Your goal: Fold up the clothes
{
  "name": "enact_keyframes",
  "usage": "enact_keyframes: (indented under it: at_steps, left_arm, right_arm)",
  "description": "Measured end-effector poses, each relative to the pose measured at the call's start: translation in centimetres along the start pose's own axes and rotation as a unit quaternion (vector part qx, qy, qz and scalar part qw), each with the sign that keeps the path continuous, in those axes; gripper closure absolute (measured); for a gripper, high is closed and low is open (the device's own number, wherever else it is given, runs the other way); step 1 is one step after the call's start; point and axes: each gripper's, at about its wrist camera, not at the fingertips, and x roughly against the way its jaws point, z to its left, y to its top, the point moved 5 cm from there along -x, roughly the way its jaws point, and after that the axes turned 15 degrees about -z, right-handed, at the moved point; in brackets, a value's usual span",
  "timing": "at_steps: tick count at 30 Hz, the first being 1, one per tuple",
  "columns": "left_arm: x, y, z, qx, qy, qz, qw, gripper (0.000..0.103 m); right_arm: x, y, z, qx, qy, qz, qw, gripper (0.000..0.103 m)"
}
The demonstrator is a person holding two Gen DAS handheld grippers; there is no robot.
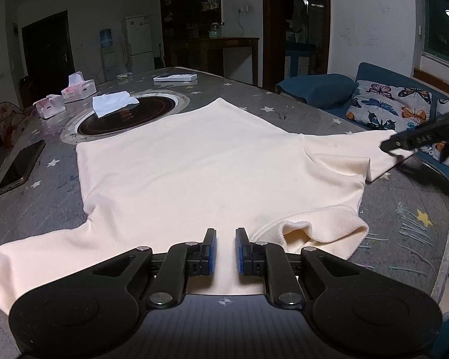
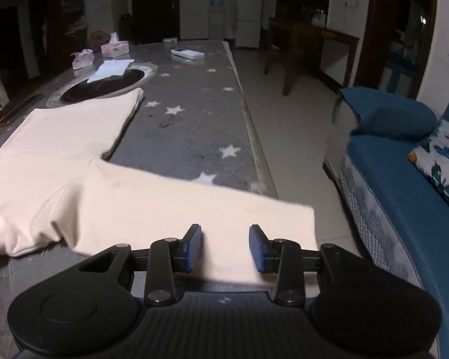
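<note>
Cream shirt (image 1: pixel 194 161) lay flat on starred worktop (image 1: pixel 398 209). Left claw (image 1: pixel 226 240), angled down at near hem, narrow gap over cloth. Right claw (image 2: pixel 225 245) wider, above right sleeve (image 2: pixel 194 209) overhanging worktop's edge.

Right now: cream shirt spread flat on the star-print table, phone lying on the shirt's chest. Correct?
Not quite. The phone lies on the table off the shirt's edge, clear of the fabric, not on its chest; the left wrist view shows it. The rest stands.
</note>
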Motion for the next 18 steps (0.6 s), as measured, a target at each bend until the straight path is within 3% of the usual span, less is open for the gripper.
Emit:
enact_keyframes:
  at_steps: [8, 18]
  left_arm:
    - [0.5, -0.2, 0.2, 0.001, 0.002, -0.001, 1.0000, 0.088]
    - [1.3, -0.6, 0.6, 0.008, 0.009, -0.005, 0.9999, 0.088]
  right_arm:
    - [-4.7, 2.1, 0.1, 0.055, 0.005, -0.030, 0.998, 0.067]
    - [-8.5, 4.0, 0.5, 0.079, 0.019, -0.044, 0.996, 0.062]
